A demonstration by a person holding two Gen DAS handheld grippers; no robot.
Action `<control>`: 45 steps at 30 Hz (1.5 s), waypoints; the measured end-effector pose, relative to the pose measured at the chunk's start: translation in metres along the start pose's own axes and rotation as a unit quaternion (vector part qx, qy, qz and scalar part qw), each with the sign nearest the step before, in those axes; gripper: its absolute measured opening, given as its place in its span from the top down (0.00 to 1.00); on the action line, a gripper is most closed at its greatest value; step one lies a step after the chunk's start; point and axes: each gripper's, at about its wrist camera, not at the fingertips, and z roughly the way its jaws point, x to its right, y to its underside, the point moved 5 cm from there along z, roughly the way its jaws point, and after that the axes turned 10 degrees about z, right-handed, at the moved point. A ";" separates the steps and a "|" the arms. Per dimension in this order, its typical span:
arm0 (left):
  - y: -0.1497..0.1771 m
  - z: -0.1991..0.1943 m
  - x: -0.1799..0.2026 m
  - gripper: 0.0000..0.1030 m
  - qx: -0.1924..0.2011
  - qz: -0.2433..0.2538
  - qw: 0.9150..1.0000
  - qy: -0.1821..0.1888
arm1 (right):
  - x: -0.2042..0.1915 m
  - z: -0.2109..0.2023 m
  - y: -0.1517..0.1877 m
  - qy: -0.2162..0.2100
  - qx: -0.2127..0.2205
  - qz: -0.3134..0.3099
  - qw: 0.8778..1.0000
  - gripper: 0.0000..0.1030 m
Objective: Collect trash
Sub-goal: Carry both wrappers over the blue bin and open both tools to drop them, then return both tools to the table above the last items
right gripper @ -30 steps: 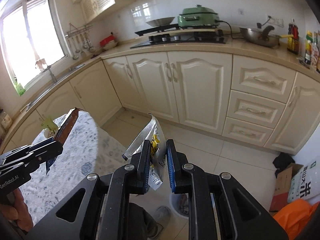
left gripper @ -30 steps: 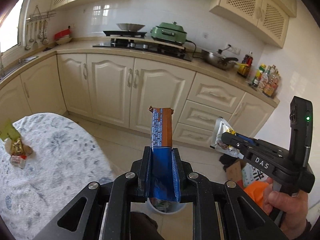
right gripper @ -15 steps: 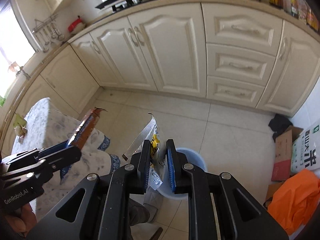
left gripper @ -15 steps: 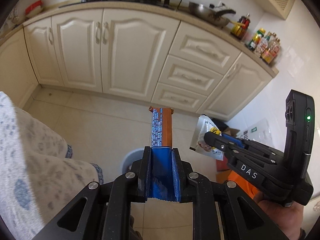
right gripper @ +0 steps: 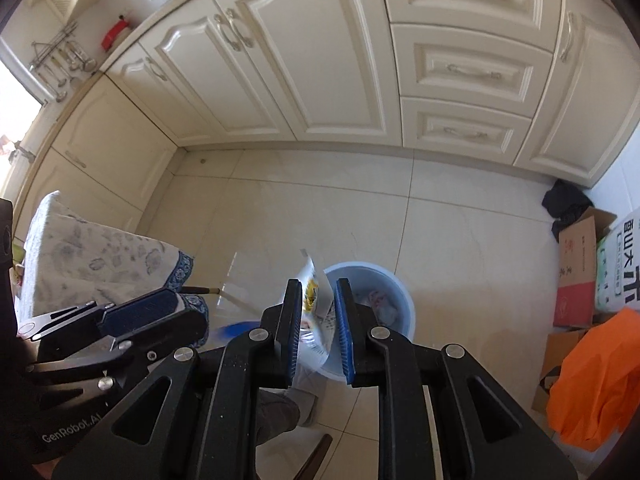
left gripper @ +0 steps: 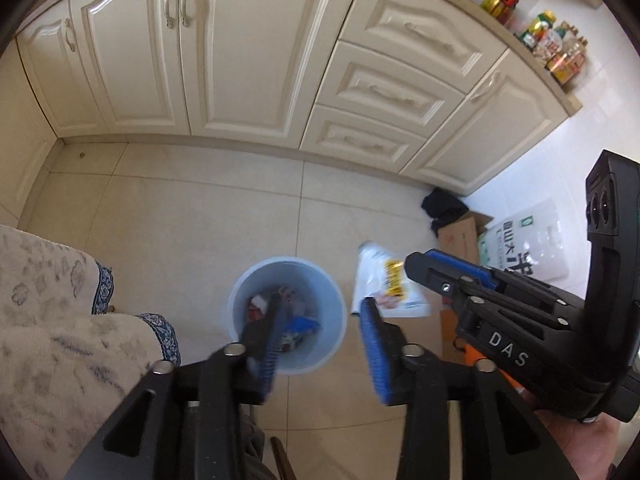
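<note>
A light blue trash bin (left gripper: 286, 312) stands on the tiled floor with several wrappers in it. My left gripper (left gripper: 322, 332) is open and empty right above the bin; a blue wrapper (left gripper: 298, 326) lies inside. My right gripper (right gripper: 316, 312) has its jaws a little apart around a white and yellow snack bag (right gripper: 310, 300), which hangs between them above the bin (right gripper: 380, 304). The bag also shows in the left wrist view (left gripper: 386, 284), beside the bin's right rim.
A table with a patterned cloth (left gripper: 60, 320) is at the left. A cardboard box (right gripper: 576, 264), a rice bag (right gripper: 618, 260) and an orange bag (right gripper: 596, 380) sit at the right. Cream cabinets (left gripper: 240, 48) line the back.
Both grippers tilted down over the bin. My left gripper opened and the blue and brown wrapper dropped into the bin. My right gripper's jaws have widened around the snack bag.
</note>
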 end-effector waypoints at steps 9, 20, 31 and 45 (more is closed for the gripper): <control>-0.009 -0.001 -0.001 0.05 0.022 -0.013 0.998 -0.062 | 0.015 0.003 0.005 0.019 -0.002 0.021 1.000 0.12; 0.018 -0.064 0.015 0.01 0.082 -0.030 0.993 -0.077 | -0.008 -0.019 0.010 0.022 0.014 0.008 1.000 0.00; 0.108 -0.194 -0.008 0.01 0.170 -0.066 0.979 -0.095 | -0.080 -0.089 0.013 -0.017 0.075 -0.040 0.996 0.00; 0.275 -0.361 -0.038 0.01 0.293 -0.151 0.929 -0.166 | -0.226 -0.176 0.051 -0.106 0.139 -0.151 0.973 0.00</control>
